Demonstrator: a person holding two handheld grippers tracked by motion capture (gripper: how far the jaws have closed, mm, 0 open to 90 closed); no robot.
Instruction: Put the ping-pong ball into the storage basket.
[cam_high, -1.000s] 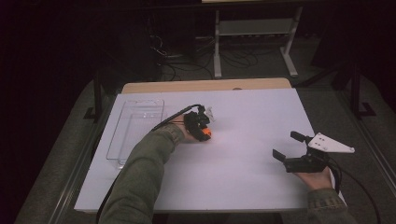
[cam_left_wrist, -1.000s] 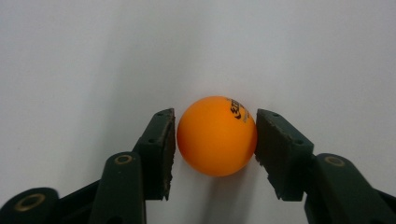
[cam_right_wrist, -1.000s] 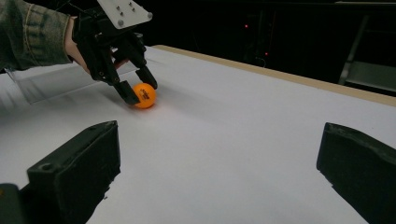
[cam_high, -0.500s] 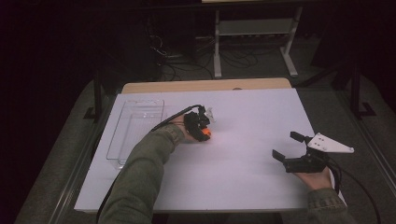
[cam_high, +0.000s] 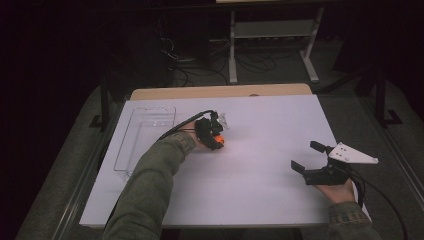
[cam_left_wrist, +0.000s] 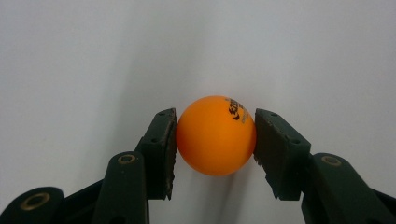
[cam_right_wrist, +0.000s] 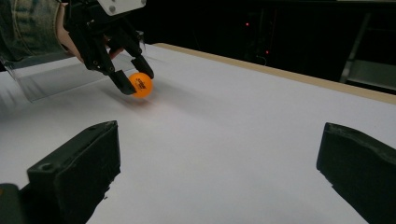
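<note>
Right gripper (cam_high: 309, 157) at near right of the white table (cam_high: 270, 130), jaws spread wide, nothing between them. Farther in, left of centre, left gripper (cam_left_wrist: 215, 135) is closed on the orange ball (cam_left_wrist: 215, 135): both pads touch its sides, ball seated at the jaw tips, at or just above the table surface. Beyond the left gripper, toward the table's left edge, lies a clear tray (cam_high: 145, 135).

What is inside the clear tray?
The tray looks empty: its clear bottom shows the white table beneath. The sleeve and cable cover its near right corner, so that bit can't be checked. The ball is outside it, in the left gripper.
</note>
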